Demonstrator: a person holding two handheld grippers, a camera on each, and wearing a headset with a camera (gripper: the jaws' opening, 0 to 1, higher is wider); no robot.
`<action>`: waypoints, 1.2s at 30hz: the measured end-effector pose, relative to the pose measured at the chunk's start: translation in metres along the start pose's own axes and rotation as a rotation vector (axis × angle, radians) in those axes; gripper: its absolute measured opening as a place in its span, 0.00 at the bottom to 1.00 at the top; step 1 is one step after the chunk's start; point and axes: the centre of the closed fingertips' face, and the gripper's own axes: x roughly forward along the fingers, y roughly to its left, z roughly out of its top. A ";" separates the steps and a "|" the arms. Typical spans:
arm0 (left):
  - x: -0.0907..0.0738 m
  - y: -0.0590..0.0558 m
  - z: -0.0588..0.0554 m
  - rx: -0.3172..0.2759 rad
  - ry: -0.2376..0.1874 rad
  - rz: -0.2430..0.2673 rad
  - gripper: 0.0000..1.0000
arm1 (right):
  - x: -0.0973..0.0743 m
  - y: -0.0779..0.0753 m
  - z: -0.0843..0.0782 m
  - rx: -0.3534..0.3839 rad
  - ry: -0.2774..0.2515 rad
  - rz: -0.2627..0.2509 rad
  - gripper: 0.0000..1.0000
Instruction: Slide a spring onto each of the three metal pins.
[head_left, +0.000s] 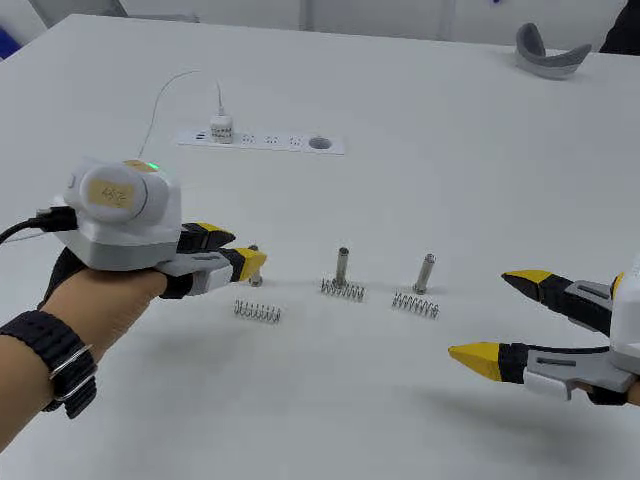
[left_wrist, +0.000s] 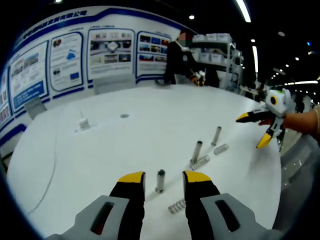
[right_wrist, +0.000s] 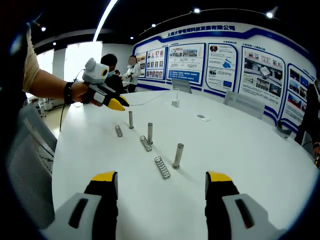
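Observation:
Three short metal pins stand upright in a row on the white table: left pin (head_left: 255, 275), middle pin (head_left: 342, 265), right pin (head_left: 425, 271). A small coil spring lies flat in front of each: left spring (head_left: 257, 312), middle spring (head_left: 342, 291), right spring (head_left: 415, 305). My left gripper (head_left: 233, 250) is open, its yellow tips just short of the left pin (left_wrist: 160, 180), which shows between the fingers (left_wrist: 131, 178); the left spring (left_wrist: 176, 205) lies beside it. My right gripper (head_left: 497, 316) is open and holds nothing, off to the right of the right pin (right_wrist: 177, 155) and right spring (right_wrist: 161, 167).
A white power strip (head_left: 260, 140) with a plugged charger (head_left: 221, 128) and cable lies further back. A grey curved object (head_left: 550, 55) rests at the far right corner. People (left_wrist: 180, 57) stand beyond the table's far edge. Bare tabletop (head_left: 330, 400) spreads in front of the springs.

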 end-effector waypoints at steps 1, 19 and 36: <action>-0.002 0.000 0.001 0.001 -0.010 -0.004 0.32 | 0.000 0.000 0.000 -0.001 -0.001 0.001 0.72; -0.027 -0.011 -0.013 -0.004 -0.080 -0.056 0.41 | 0.001 0.012 0.018 -0.028 -0.016 0.023 0.64; -0.039 -0.015 -0.028 -0.003 -0.070 -0.068 0.45 | 0.024 0.058 0.045 -0.106 -0.035 0.143 0.53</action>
